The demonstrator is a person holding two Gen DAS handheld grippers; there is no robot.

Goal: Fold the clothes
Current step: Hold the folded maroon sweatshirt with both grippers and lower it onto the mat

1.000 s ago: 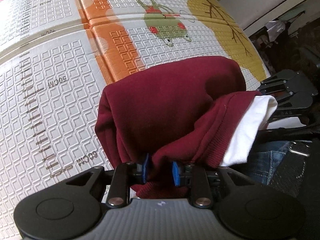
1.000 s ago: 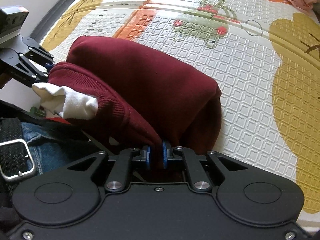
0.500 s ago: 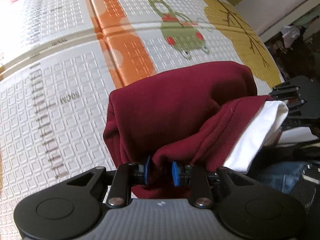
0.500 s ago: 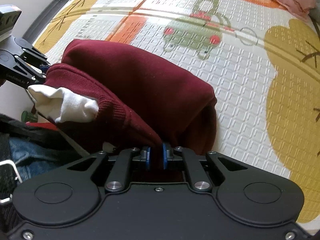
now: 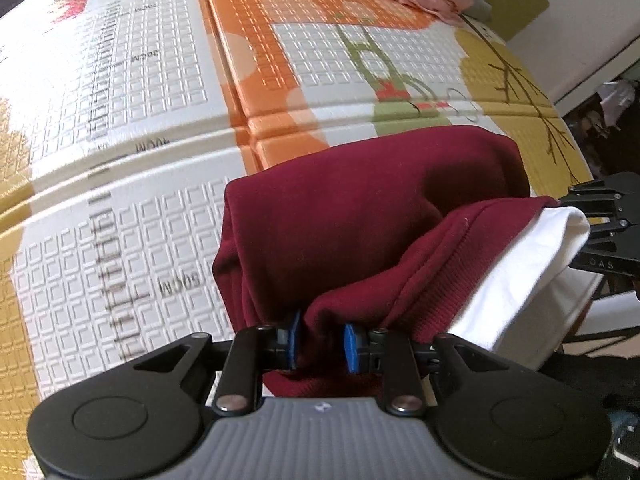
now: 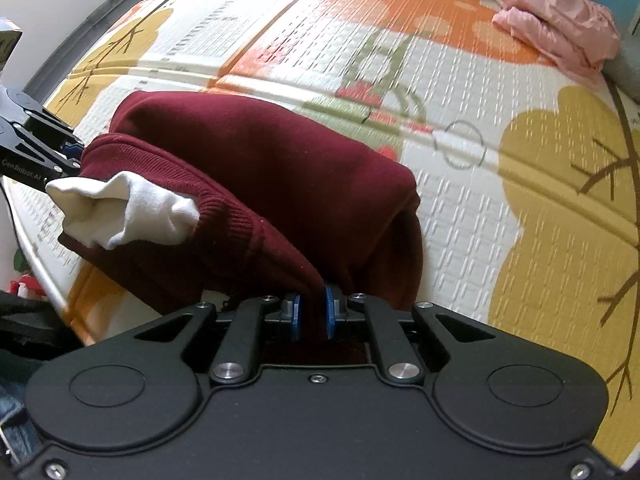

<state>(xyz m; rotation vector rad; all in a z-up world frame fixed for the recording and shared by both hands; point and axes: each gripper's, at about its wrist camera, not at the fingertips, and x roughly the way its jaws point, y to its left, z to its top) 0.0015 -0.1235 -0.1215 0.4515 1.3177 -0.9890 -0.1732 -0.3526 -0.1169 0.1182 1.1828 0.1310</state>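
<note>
Both grips unchanged: left gripper (image 5: 322, 340) and right gripper (image 6: 312, 316) pinching maroon sweater (image 5: 360, 216) hem, hanging above play mat (image 5: 120, 240). Carried farther along; pink clothes (image 6: 556, 32) now in view.

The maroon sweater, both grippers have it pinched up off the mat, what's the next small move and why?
Probably carry the sweater forward and lower its hanging fold onto the mat. The left gripper and right gripper each clamp its ribbed edge, the body sags between them, and a white lining pokes out, so it needs laying flat.
</note>
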